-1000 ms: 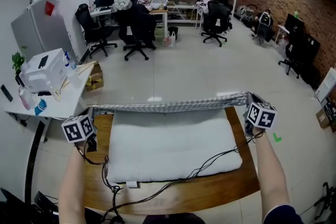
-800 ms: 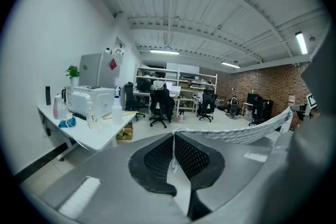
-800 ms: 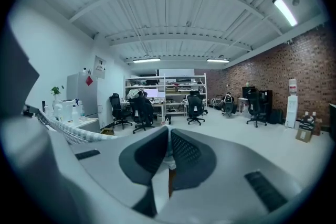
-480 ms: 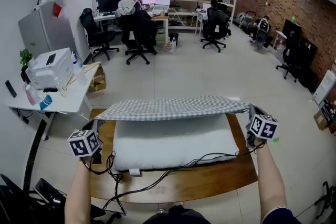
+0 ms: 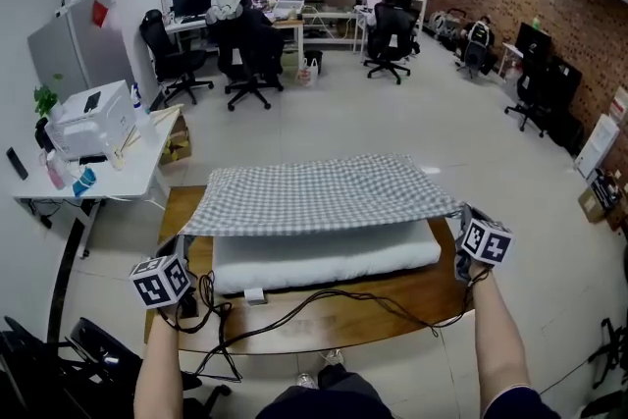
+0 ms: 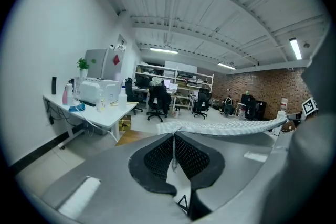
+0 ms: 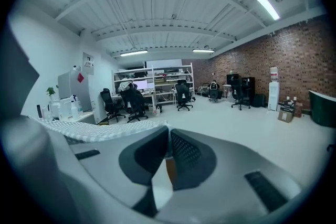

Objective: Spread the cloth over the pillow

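We hold the checked cloth [image 5: 319, 194] stretched flat between our two grippers, above the white pillow [image 5: 329, 255] that lies on the wooden table [image 5: 392, 314]. In the head view the left gripper [image 5: 184, 248] is at 8 o'clock of the pillow and the right gripper [image 5: 459, 216] at 3 o'clock, each at a near corner of the cloth.

In the left gripper view the jaws are pressed together on a cloth corner, which shows as a thin strip between the black pads [image 6: 157, 155]. From there the cloth runs off toward 2 o'clock. In the right gripper view the jaws are likewise clamped on the cloth edge, and the fabric leaves them toward 9 o'clock.

The cloth covers the pillow's top in the head view, reaching past it toward 12 o'clock. The near long side of the pillow shows below the lifted front edge. We cannot tell whether the far part of the cloth touches the pillow.

Black cables [image 5: 324, 304] trail across the table at 6 o'clock of the pillow. A white desk [image 5: 132, 174] with a printer [image 5: 93, 121] stands at 10 o'clock.
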